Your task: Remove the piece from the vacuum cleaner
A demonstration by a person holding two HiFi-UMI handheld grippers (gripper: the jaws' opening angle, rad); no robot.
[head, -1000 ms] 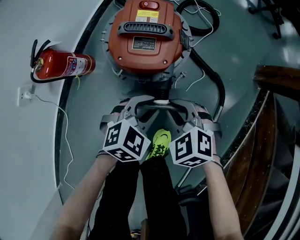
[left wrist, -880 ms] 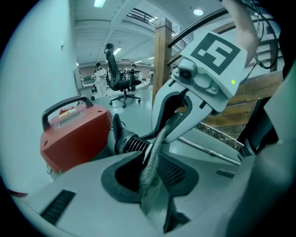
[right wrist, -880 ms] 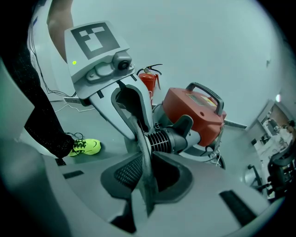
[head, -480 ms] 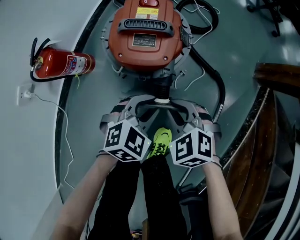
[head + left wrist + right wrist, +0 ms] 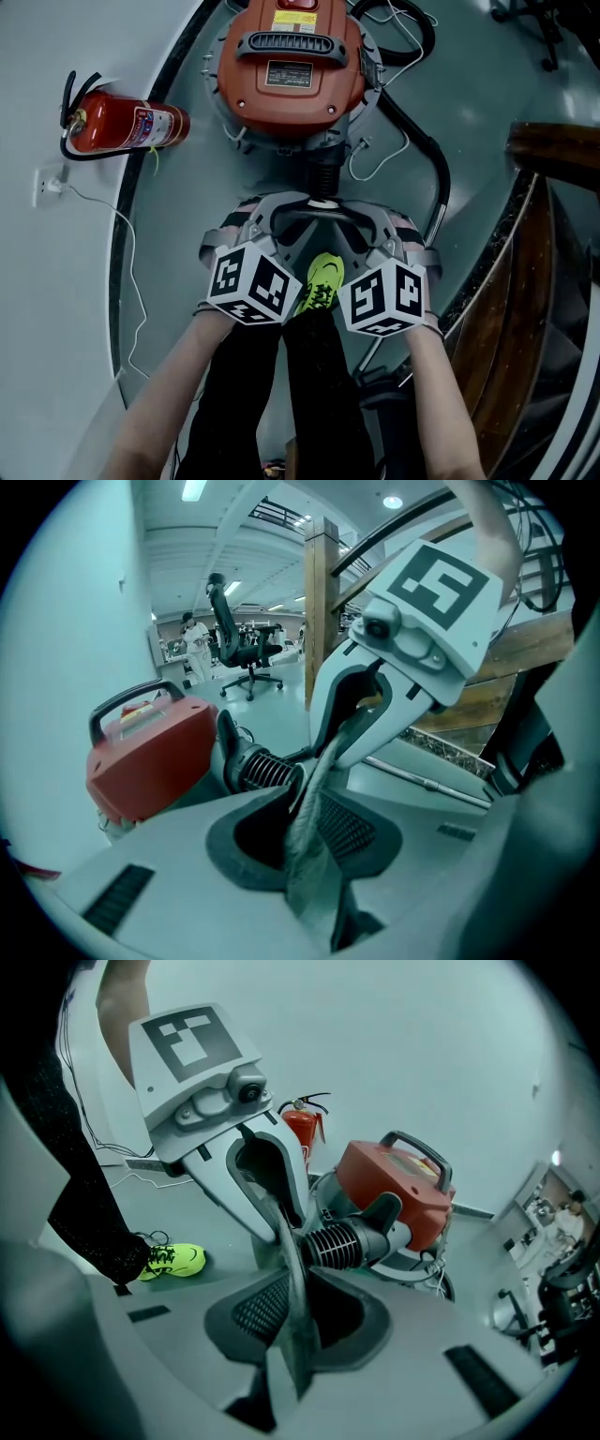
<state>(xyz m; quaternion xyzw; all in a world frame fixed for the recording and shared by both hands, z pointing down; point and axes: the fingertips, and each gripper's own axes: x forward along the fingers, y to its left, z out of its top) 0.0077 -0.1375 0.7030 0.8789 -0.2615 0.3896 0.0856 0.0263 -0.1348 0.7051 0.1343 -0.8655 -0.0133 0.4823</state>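
Pinching grippers: your left gripper [image 5: 307,202] and right gripper [image 5: 342,204] meet tip to tip, each with jaws nipped on the near end of the ribbed hose piece [image 5: 322,175]
Vacuum cleaner [image 5: 291,70]: orange, far from you, the piece joined to its near side
Left gripper view alone: office chair [image 5: 239,635] and wooden post [image 5: 322,611] far behind
Right gripper view, not the left: fire extinguisher [image 5: 302,1133], your green shoe [image 5: 173,1260]
Floor [image 5: 187,216]: smooth grey, pale wall [image 5: 47,309] at left, wooden stair rail [image 5: 553,150] at right

Black trousers [image 5: 239,403], one bright yellow-green shoe [image 5: 323,284]. The grey left gripper [image 5: 302,803] and right gripper [image 5: 298,1288] each carry a white cube [image 5: 251,281] with black squares.
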